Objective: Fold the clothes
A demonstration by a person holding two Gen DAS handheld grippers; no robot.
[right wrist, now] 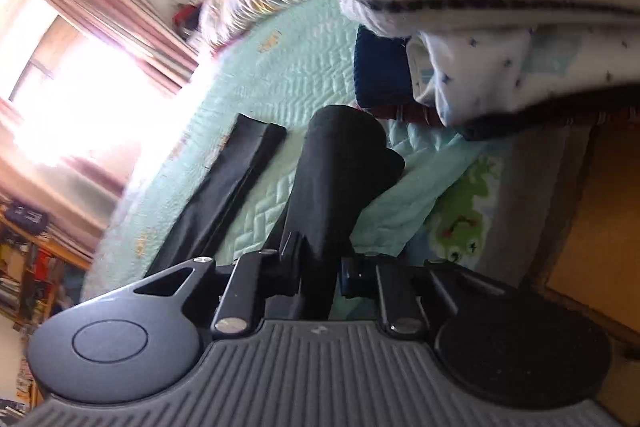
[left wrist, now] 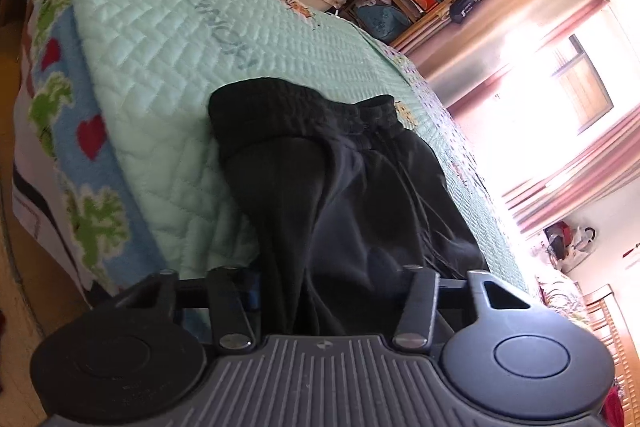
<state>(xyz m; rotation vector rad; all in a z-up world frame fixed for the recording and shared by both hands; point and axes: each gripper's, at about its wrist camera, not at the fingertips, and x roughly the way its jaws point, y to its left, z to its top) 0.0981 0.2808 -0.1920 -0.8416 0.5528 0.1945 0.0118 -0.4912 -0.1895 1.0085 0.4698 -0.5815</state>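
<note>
- The black trousers (left wrist: 340, 195) lie on the mint quilted bed cover (left wrist: 168, 59). Their gathered elastic waistband (left wrist: 304, 111) is at the far end ahead of my left gripper (left wrist: 336, 291), and the legs run back towards me and pass between its jaws.
- My left jaws stand partly apart with a thick fold of the dark cloth between them. I cannot tell whether the pads actually press on it, since the cloth hides them.
- In the right wrist view, my right gripper (right wrist: 320, 267) has its jaws drawn in narrow and clamped on one trouser leg (right wrist: 336, 171), which rises ahead of the jaws and flops over at its far end. The other trouser leg (right wrist: 228, 187) lies flat on the cover, off to the left of those jaws.
- I judge this cloth soft, limp and fairly light, with a slight sheen that suggests it may slip through a loose pinch. It will not hold any shape, and whatever hangs beyond a grip will droop and drag.
- The best holds look to be the thick places: the waistband, the hems and the doubled fold edges, where several layers bunch and give the pads something to bite.
- A single smooth layer mid-leg is the poorest place to pinch.
- The quilted cover is soft too, so a low pinch could catch it along with the trousers. I would grip cloth that stands clear of it.
- A heap of striped and starred bedding (right wrist: 500, 7) lies beyond my right jaws, close to the draped leg end.
</note>
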